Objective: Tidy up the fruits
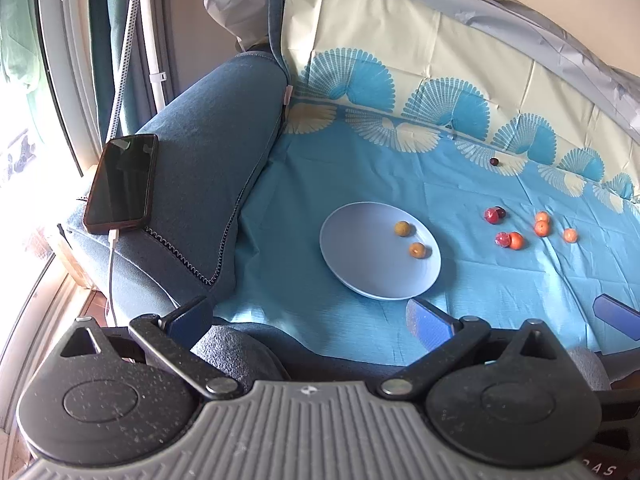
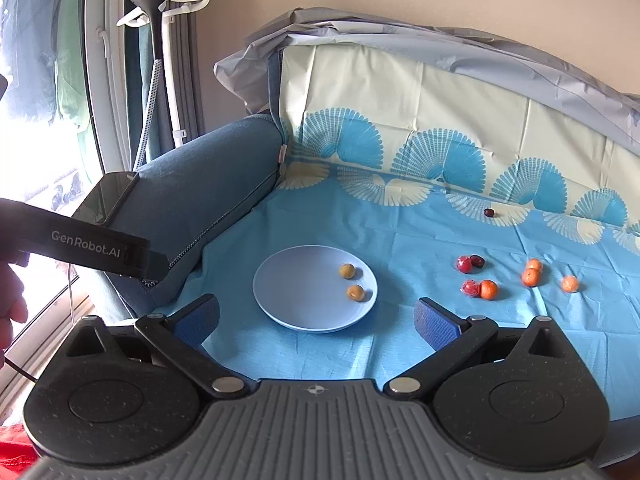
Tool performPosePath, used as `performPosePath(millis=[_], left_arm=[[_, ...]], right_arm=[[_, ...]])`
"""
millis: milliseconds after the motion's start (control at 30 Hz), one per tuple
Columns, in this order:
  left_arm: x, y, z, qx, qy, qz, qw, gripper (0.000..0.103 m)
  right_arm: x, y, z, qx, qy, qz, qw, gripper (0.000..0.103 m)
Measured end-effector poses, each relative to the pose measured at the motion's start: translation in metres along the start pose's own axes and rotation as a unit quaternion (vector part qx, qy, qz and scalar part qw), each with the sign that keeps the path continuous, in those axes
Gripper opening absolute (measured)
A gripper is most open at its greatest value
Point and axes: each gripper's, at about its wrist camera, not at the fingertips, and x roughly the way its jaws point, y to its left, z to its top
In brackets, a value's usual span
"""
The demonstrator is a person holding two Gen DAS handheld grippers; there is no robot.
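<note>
A pale blue plate (image 2: pixel 280 308) sits on a blue patterned cloth (image 2: pixel 400 352) spread over a sofa seat, holding two yellow-brown fruits (image 2: pixel 347 271) on its right half, one just behind the other. To the right of the plate, well apart from it, loose fruit lies scattered on the cloth: a pair of red fruits (image 2: pixel 464 264) touching a darker one, a wrapped red fruit (image 2: pixel 470 288) pressed against an orange (image 2: pixel 488 289), then two more oranges (image 2: pixel 531 276) close together and a single orange (image 2: pixel 569 283) farthest out. A lone dark fruit (image 2: pixel 488 212) rests far behind the plate, at the cloth's fan-patterned border.

The right gripper (image 2: pixel 318 322) hangs in front of the plate, its blue-padded fingers (image 2: pixel 436 326) spread wide and holding nothing. The left gripper (image 1: pixel 308 320) hovers in front of and left of the plate, its jaws likewise wide apart and empty; in the right wrist view its dark body (image 2: pixel 100 250), lettered GenRobot.AI, shows left of the plate with part of a hand (image 2: pixel 10 300).

Left of the plate, a dark phone (image 1: pixel 122 184) with a white cable (image 1: pixel 112 264) lies on the blue sofa armrest (image 1: pixel 208 160).
</note>
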Motion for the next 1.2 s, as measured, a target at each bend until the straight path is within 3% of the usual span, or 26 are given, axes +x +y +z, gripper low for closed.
performPosePath(millis=[667,933,1200], left_arm=[[0.032,-0.028,0.020,0.037,0.022,0.008,0.9990,0.103],[0.072,-0.078,0.049,0.073,0.041,-0.013,0.9964,0.103],[0.125,-0.162,0.094,0.145,0.038,-0.056,0.9871,0.103]], right_arm=[[0.024,-0.039,-0.006,0.058,0.016,-0.019,0.998,0.102],[0.048,-0.103,-0.009,0.109,0.014,-0.078,0.991,0.102],[0.083,-0.195,-0.012,0.176,0.015,-0.167,0.970,0.102]])
